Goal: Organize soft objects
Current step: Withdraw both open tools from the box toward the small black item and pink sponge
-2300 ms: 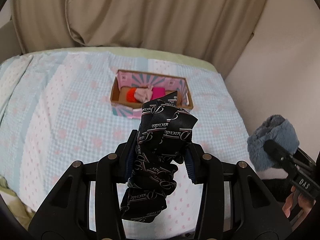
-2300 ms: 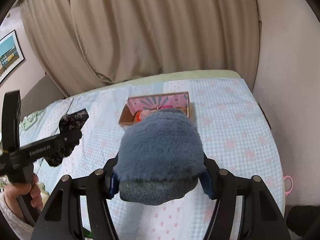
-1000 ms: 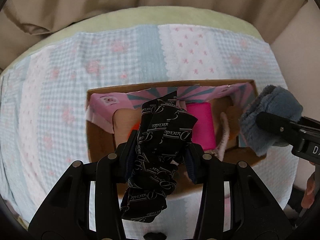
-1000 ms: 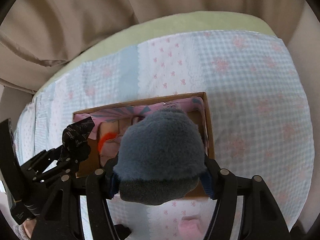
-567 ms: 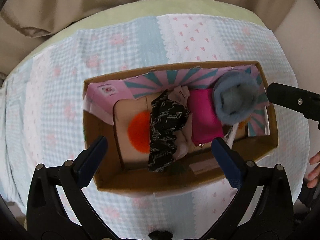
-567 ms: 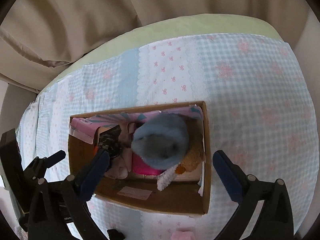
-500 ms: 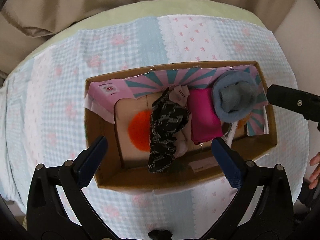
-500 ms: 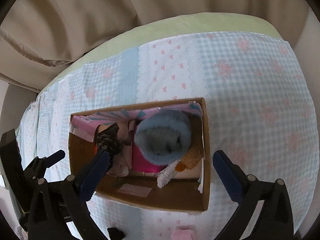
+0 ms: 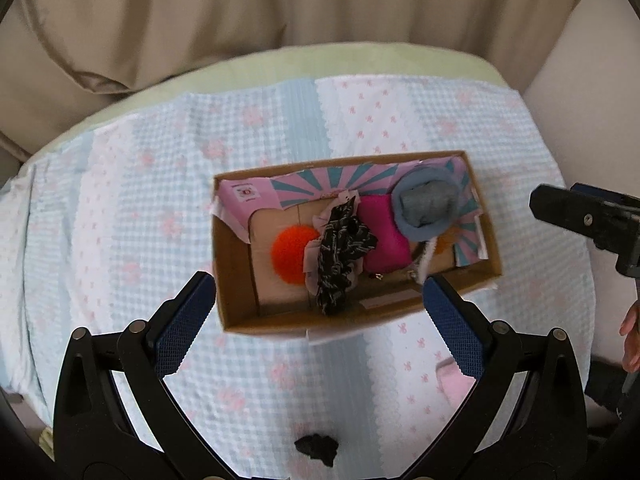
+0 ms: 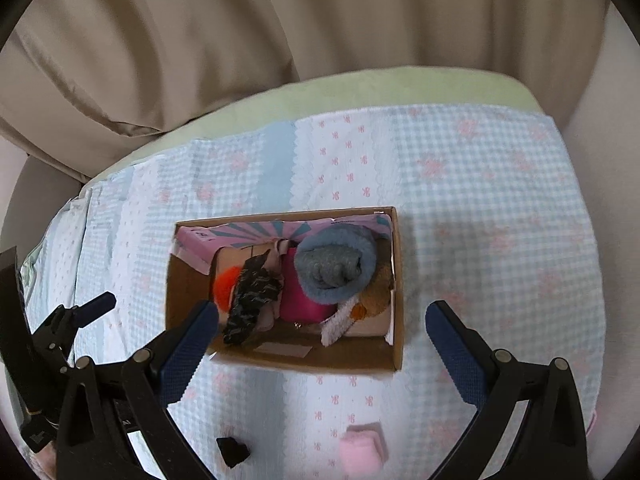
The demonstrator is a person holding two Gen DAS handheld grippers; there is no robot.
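A cardboard box [image 9: 236, 280] [image 10: 184, 300] sits on the checked bedspread and holds soft things. Inside lie a black printed scrunchie [image 9: 340, 248] [image 10: 252, 296], a blue-grey fluffy piece [image 9: 426, 208] [image 10: 336, 266], a magenta cloth [image 9: 384, 236] [image 10: 300, 300] and an orange pompom [image 9: 290, 254] [image 10: 222, 286]. My left gripper [image 9: 320, 322] hangs open above the box's near wall, holding nothing. My right gripper [image 10: 322, 340] is open too, above the same wall, with nothing between its fingers.
A small black item [image 9: 316, 450] [image 10: 232, 452] and a pink soft piece [image 10: 362, 450] [image 9: 454, 380] lie on the bedspread [image 9: 120, 220] in front of the box. Beige curtains [image 9: 280, 4] hang behind the bed. A wall stands at the right.
Both grippers opened and dropped their loads into the box: the scrunchie from the left, the blue-grey piece from the right. Both have since risen, so the box looks smaller.
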